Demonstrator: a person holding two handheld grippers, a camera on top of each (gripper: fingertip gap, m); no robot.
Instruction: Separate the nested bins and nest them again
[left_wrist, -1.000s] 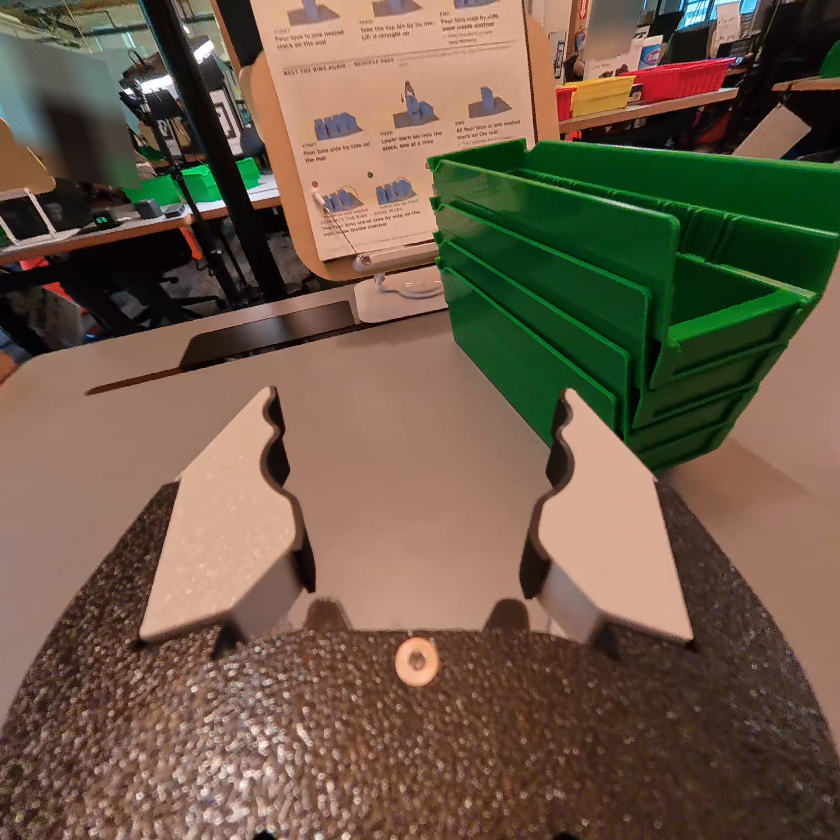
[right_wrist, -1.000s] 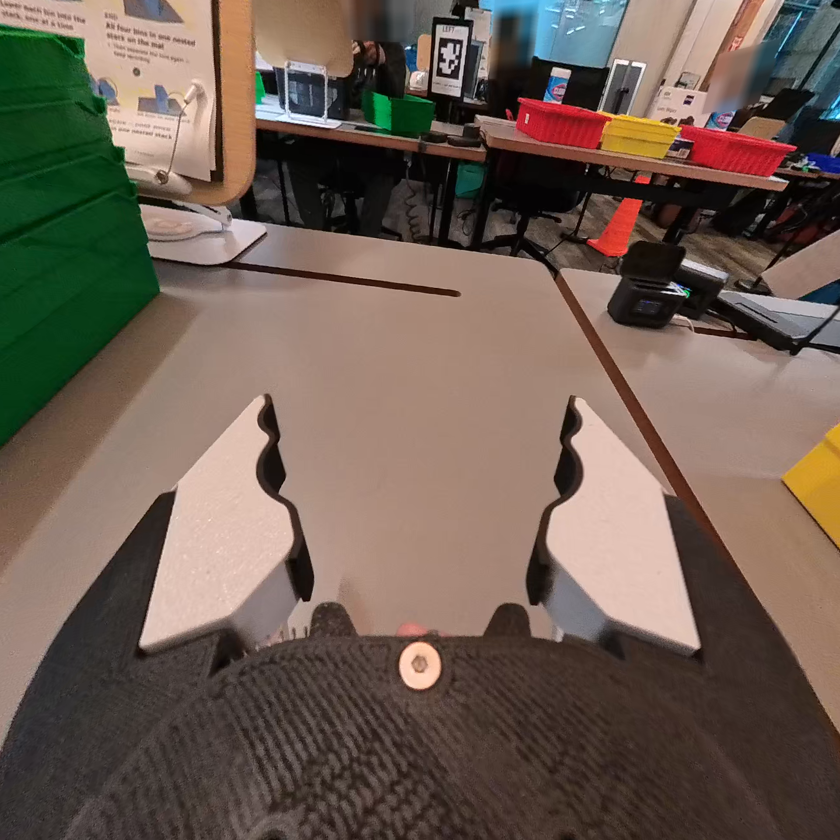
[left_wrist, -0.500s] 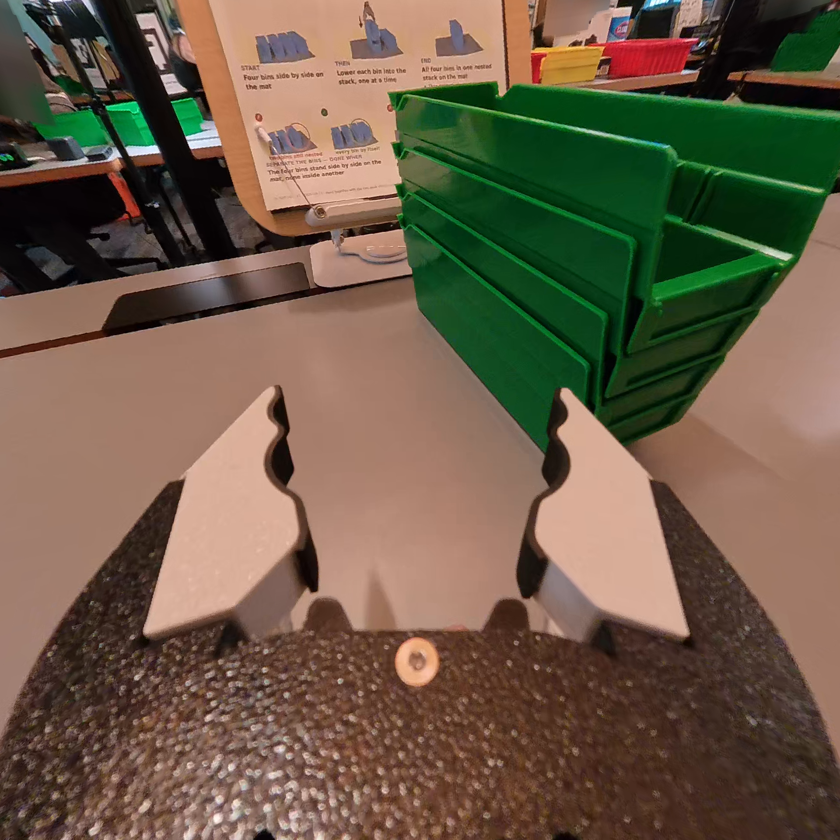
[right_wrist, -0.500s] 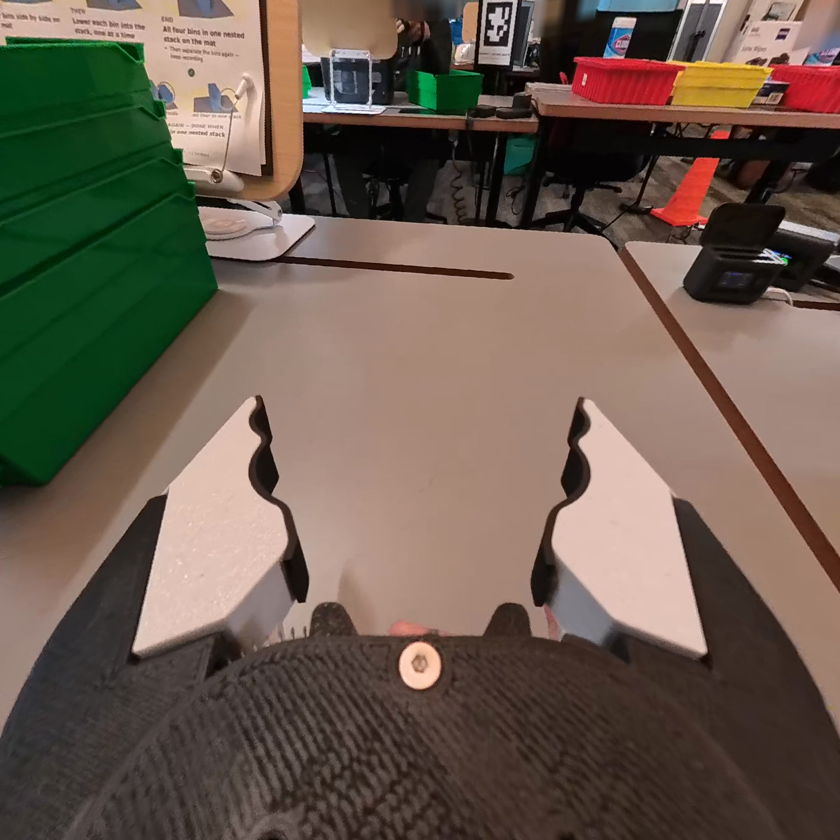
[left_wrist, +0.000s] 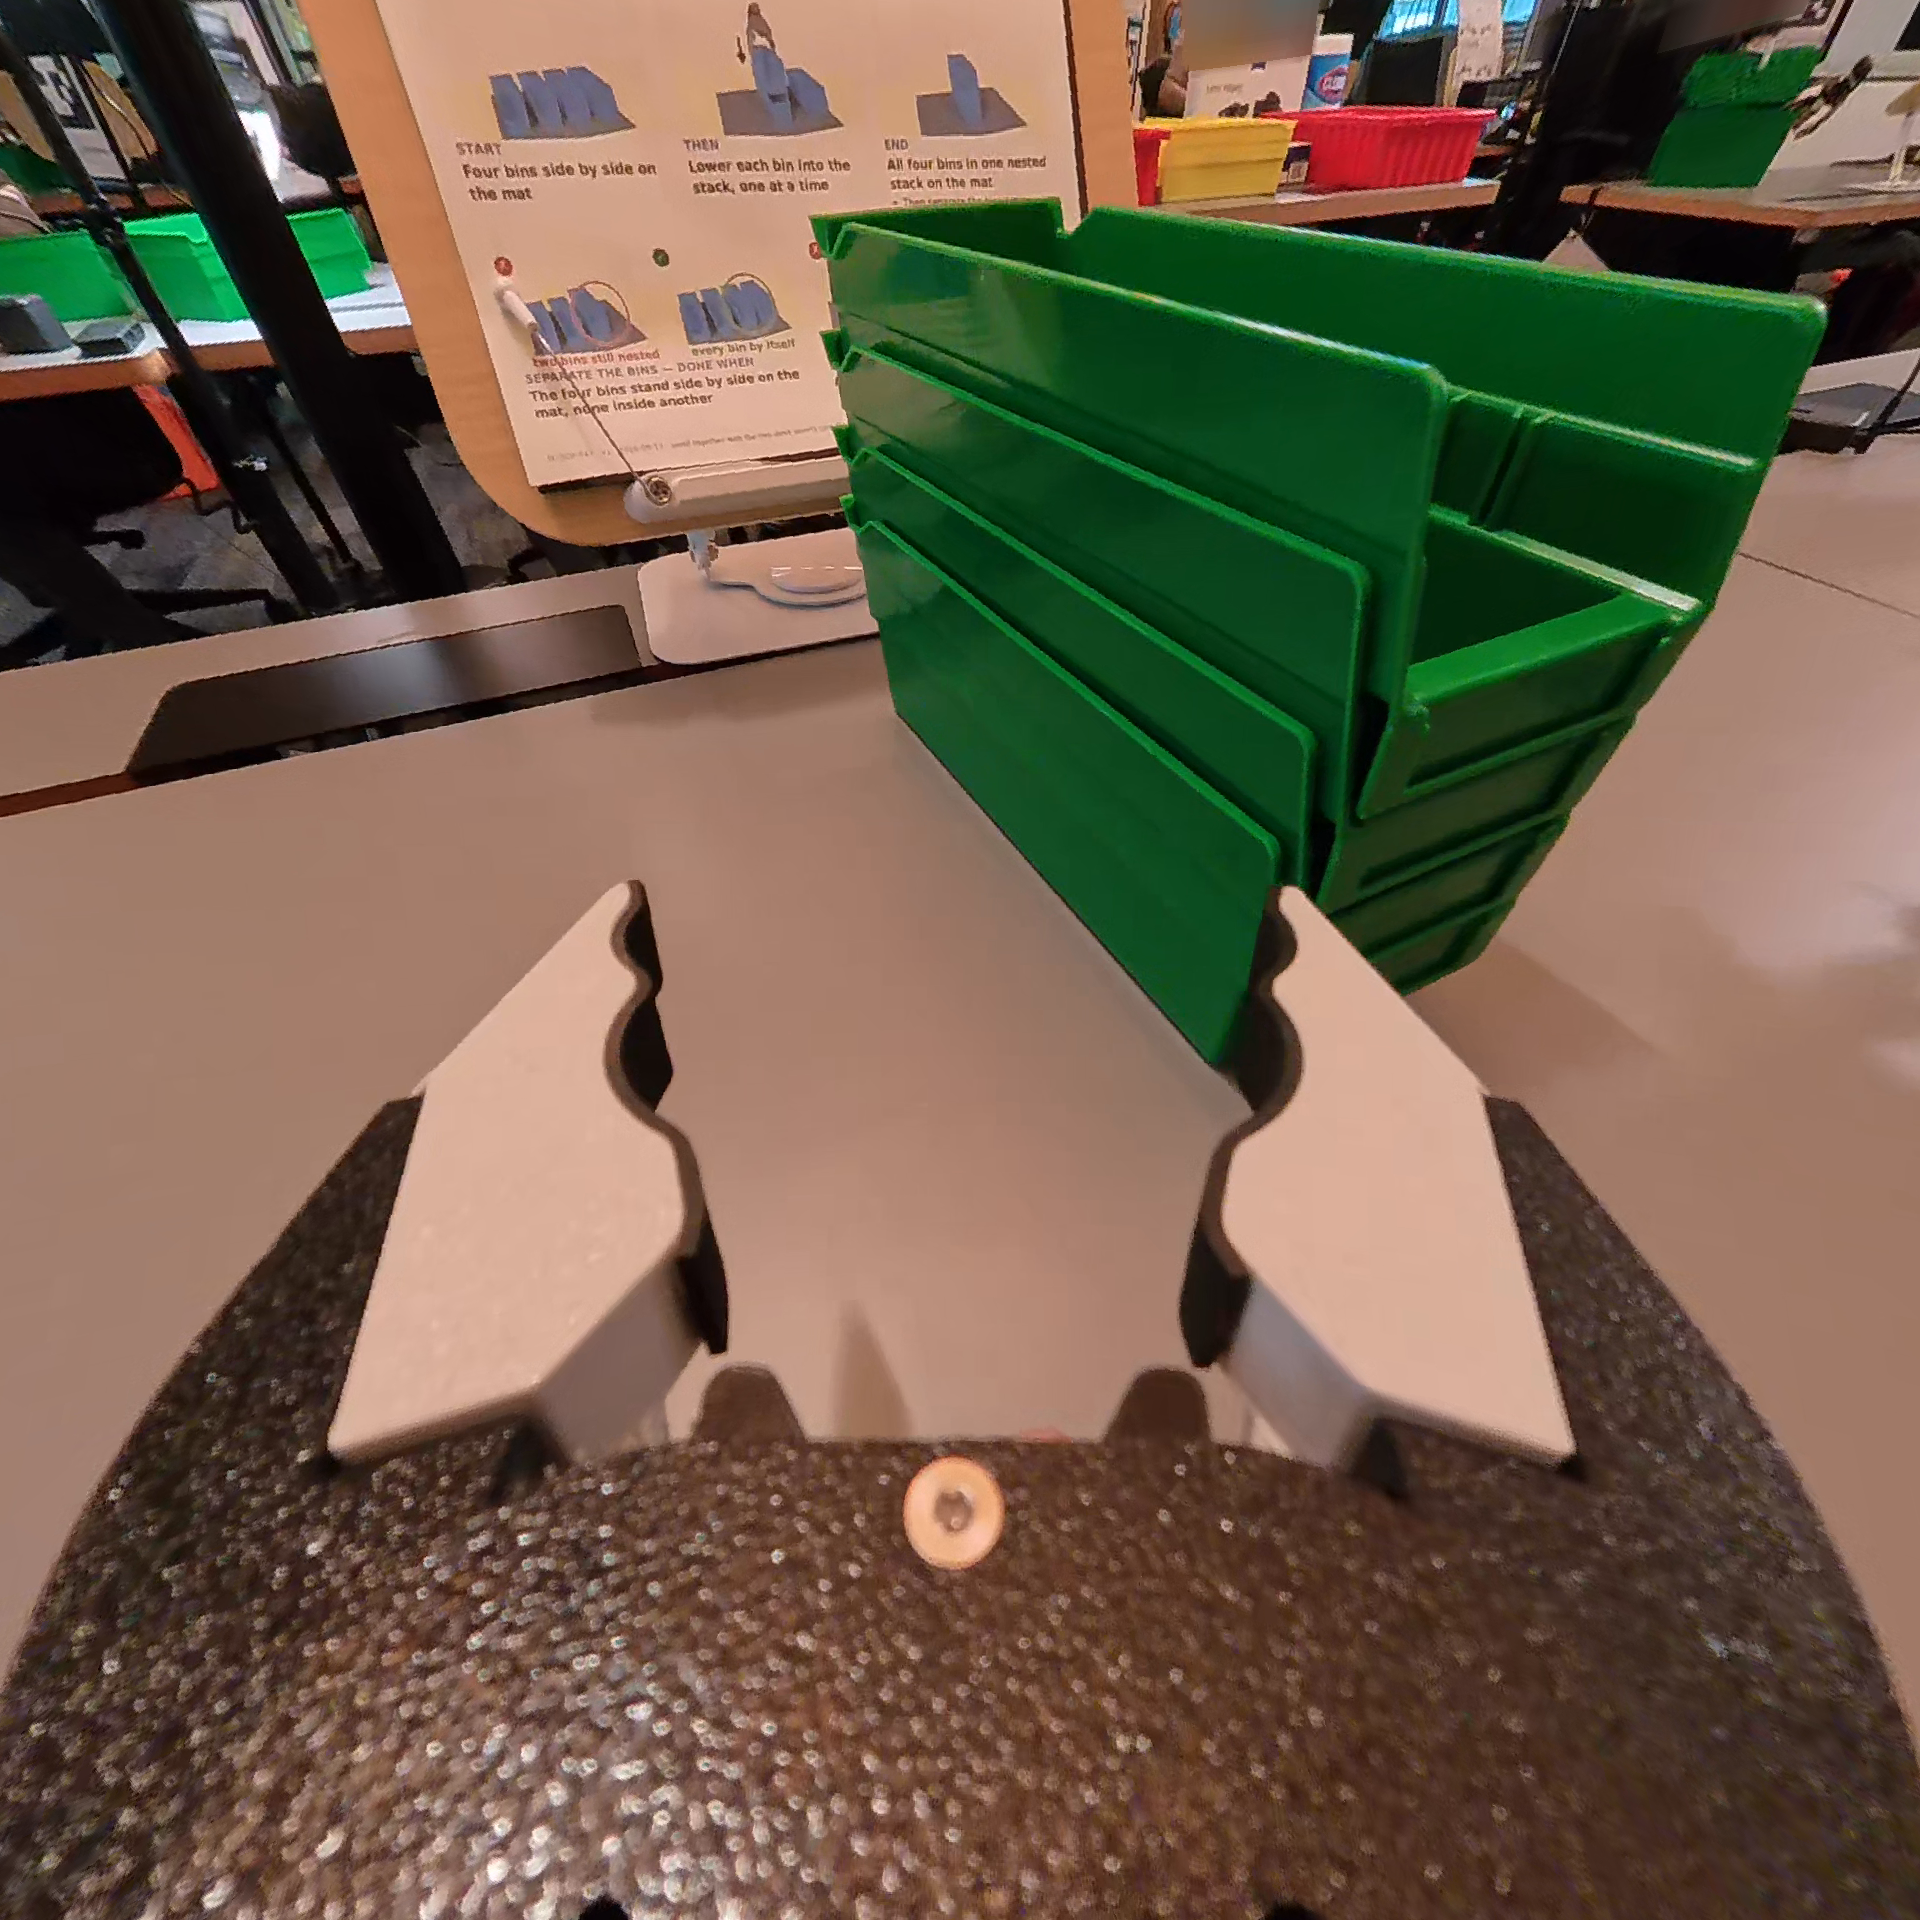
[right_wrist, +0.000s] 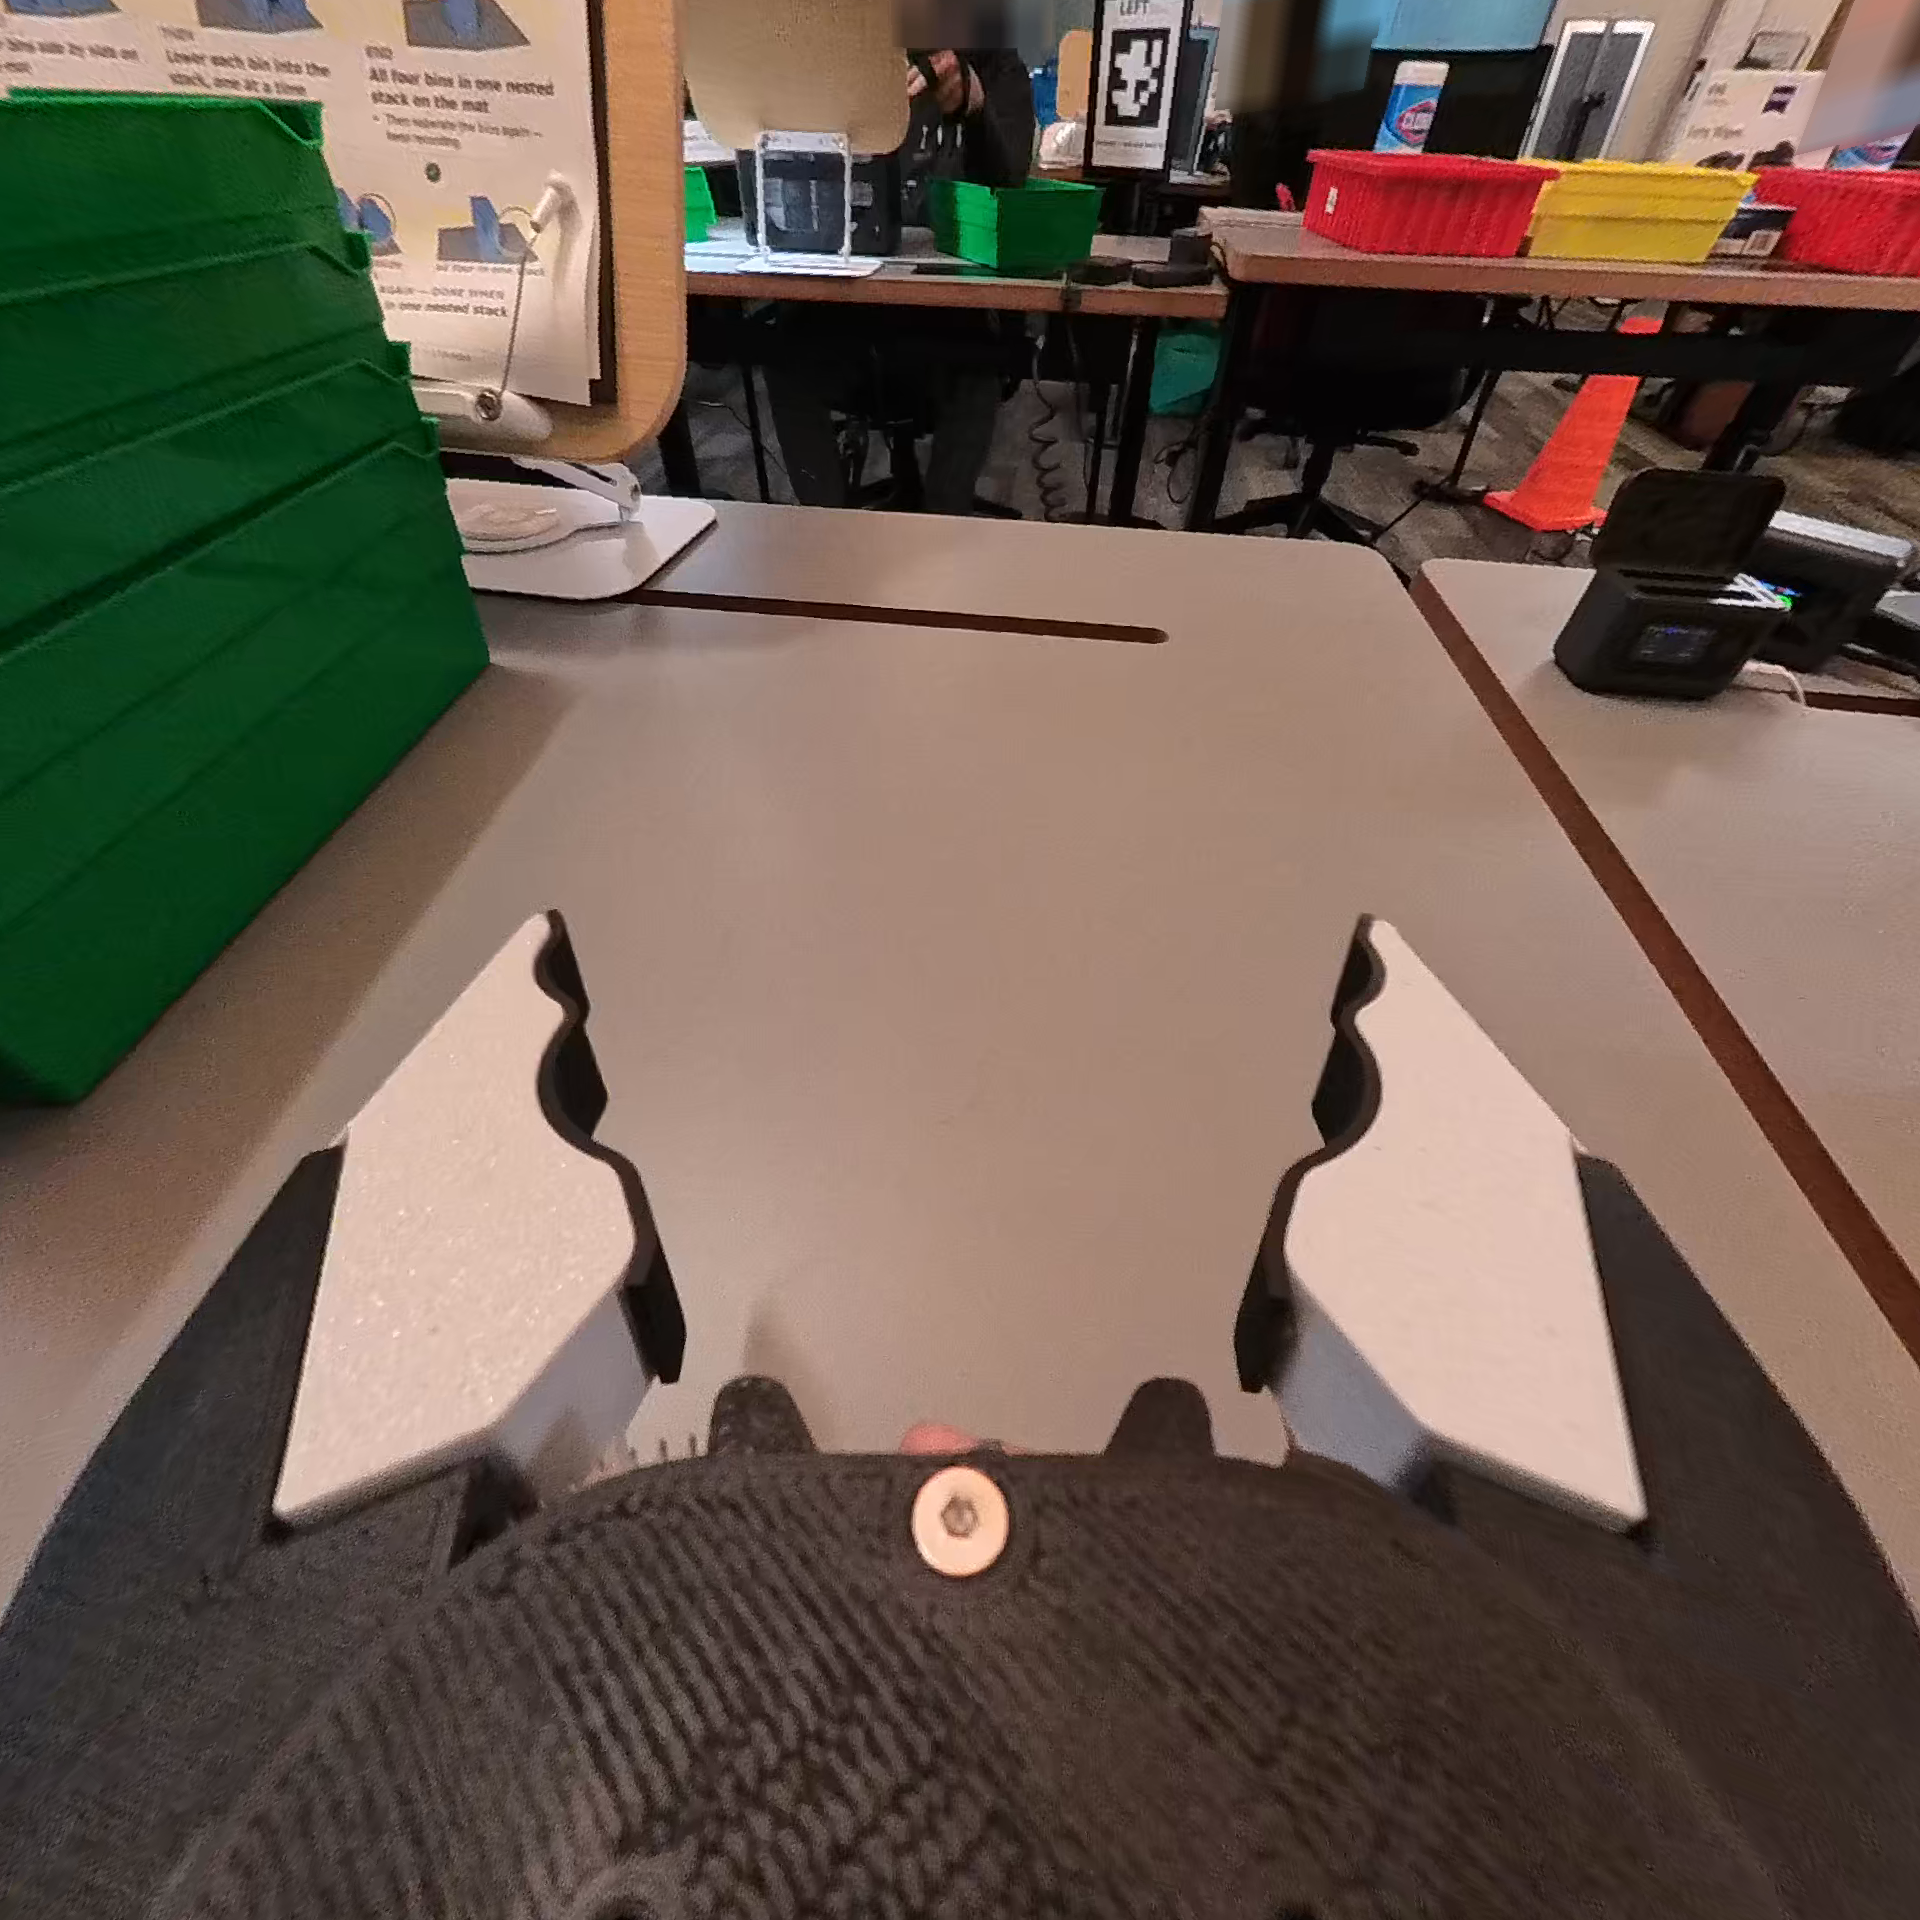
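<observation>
grey table (left_wrist: 644, 935) carries nested green bins (left_wrist: 1091, 644) and a white stand base (left_wrist: 748, 613).

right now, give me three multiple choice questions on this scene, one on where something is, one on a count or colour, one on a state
1. In the right wrist view, where is the green bin stack relative to the right gripper?
A. ahead to its left
B. ahead to its right
C. between its fingers

2. How many bins are nested in the stack in the left wrist view?
A. two
B. four
C. six

3. What is the state of the left gripper?
A. shut on a bin
B. shut on nothing
C. open, holding nothing

Answers:
1. A, the stack fills the left edge of that view.
2. B, four stepped side walls show, one above another.
3. C, bare grey table shows between its spread fingers.
</observation>
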